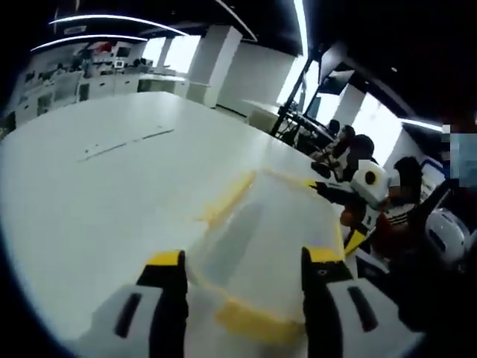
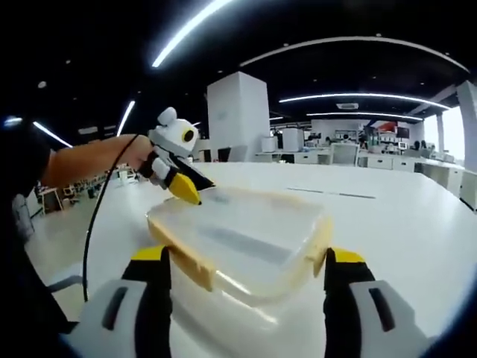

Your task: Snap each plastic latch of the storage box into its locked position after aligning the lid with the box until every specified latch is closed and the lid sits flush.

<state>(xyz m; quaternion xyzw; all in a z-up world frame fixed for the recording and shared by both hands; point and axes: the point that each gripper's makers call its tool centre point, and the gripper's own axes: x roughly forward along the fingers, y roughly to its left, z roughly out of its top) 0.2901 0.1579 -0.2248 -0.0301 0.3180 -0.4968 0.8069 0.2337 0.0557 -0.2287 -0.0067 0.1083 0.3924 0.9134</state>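
Box: clear plastic storage box with yellow latches point(image 2: 242, 242) – lid on, white table point(image 2: 417, 224).
Left gripper point(image 1: 242, 270): your jaws spread, straddling box.
Right gripper point(image 2: 246, 270): released too – wide apart.

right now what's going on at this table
A person is working on a clear storage box with yellow latches, lying on a white table, using a handheld gripper in each hand. The right gripper is open, its jaws either side of the box's near end. The left gripper reaches in at the far corner with its yellow tips on the lid edge. In the left gripper view its jaws straddle a yellow latch. Whether the latches are locked cannot be told.
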